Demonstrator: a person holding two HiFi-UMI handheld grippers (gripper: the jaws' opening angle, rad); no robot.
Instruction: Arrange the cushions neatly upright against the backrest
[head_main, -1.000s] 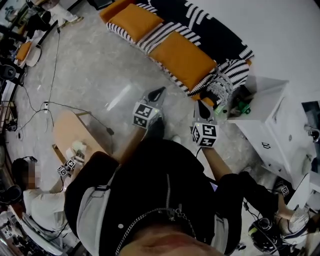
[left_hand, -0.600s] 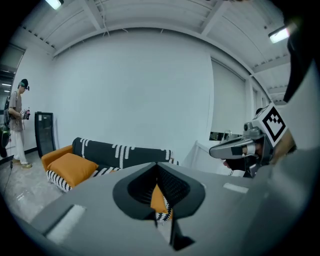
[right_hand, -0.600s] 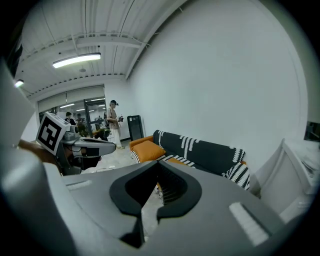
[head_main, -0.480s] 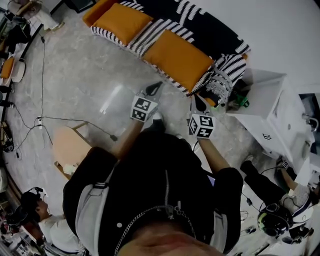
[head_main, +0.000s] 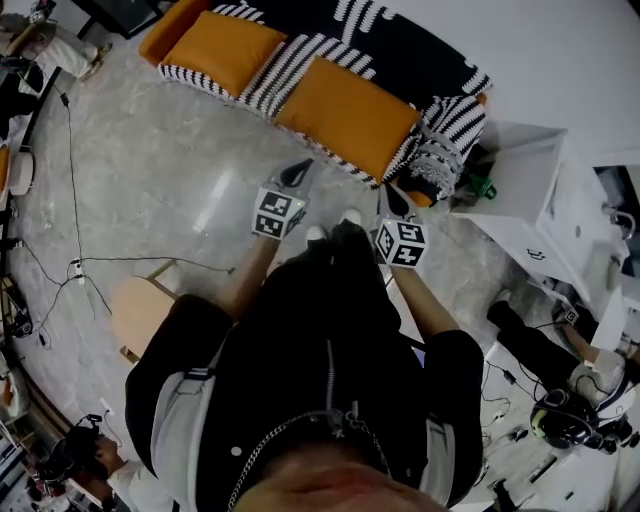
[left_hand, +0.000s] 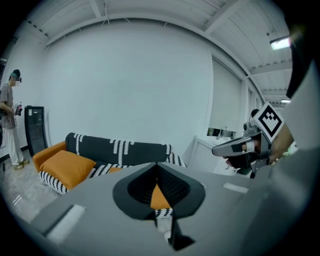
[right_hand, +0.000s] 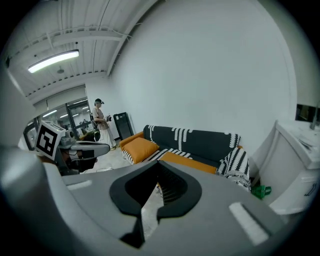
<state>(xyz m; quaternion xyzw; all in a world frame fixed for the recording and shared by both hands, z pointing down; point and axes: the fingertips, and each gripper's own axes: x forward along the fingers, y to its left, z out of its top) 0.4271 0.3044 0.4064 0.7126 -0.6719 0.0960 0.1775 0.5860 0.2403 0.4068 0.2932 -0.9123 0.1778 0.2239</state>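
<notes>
A sofa under a black-and-white striped cover (head_main: 400, 40) stands ahead of me. Two orange cushions lie flat on its seat: the left one (head_main: 222, 50) and the right one (head_main: 345, 115). My left gripper (head_main: 297, 173) is shut and empty, held in the air above the floor short of the sofa's front edge. My right gripper (head_main: 394, 198) is shut and empty too, beside it, near the sofa's right end. In the left gripper view the left cushion (left_hand: 67, 166) lies below the backrest (left_hand: 120, 150). The right gripper view shows both cushions (right_hand: 141, 148) (right_hand: 187, 161).
A striped throw (head_main: 445, 140) is bunched at the sofa's right end, with a green object (head_main: 483, 187) on the floor beside it. A white cabinet (head_main: 560, 220) stands right. A round wooden table (head_main: 140, 310) and cables (head_main: 70, 180) are left. A person (right_hand: 100, 120) stands beyond the sofa's far end.
I have walked closer to the sofa, which has drawn nearer to both grippers in the head view. Both grippers stay shut and side by side.
</notes>
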